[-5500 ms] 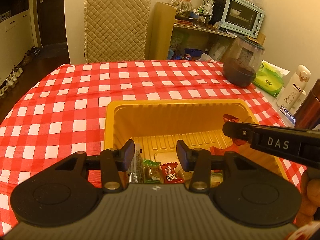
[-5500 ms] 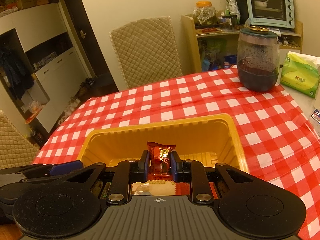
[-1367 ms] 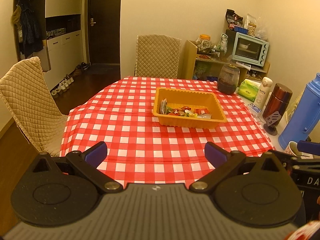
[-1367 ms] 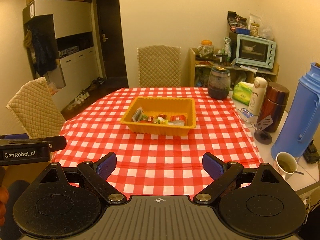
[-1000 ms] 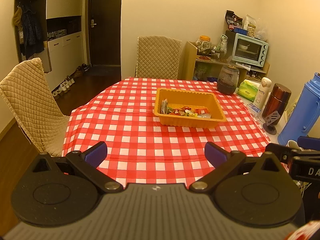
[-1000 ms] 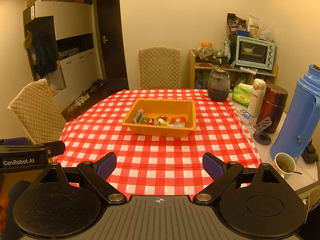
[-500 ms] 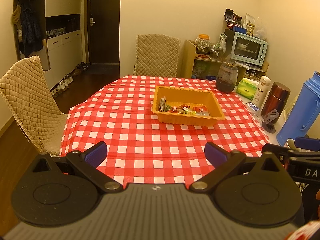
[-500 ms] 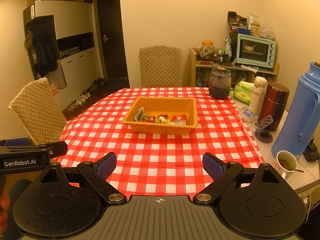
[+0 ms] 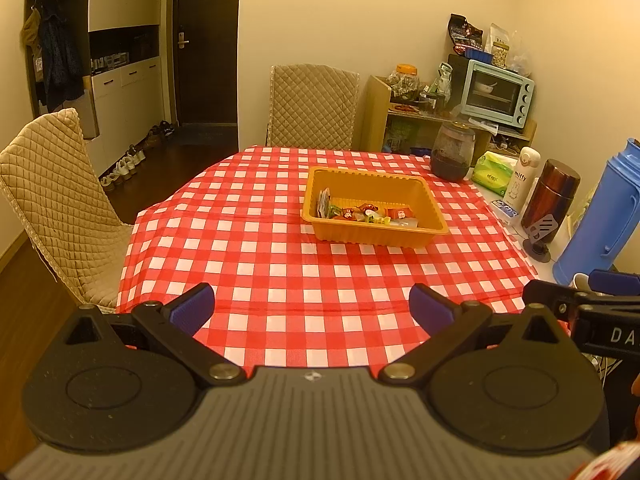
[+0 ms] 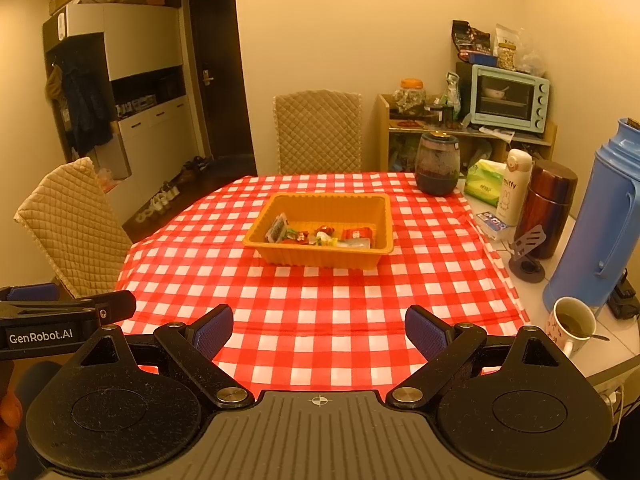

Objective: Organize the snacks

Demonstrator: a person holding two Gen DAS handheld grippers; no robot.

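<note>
Both claws, left claw (image 9: pixel 311 307) and right claw (image 10: pixel 319 331), gape wide and empty off the bench's near edge; the orange plastic tray (image 10: pixel 372 253) with wrapped snacks (image 10: pixel 320 237) lies straight ahead mid-bench, long axis crosswise, slightly nearer the right.

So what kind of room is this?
Most likely a home dining room: a table under a red checked cloth, padded chairs around it, and a small toaster oven on a cluttered shelf.
</note>
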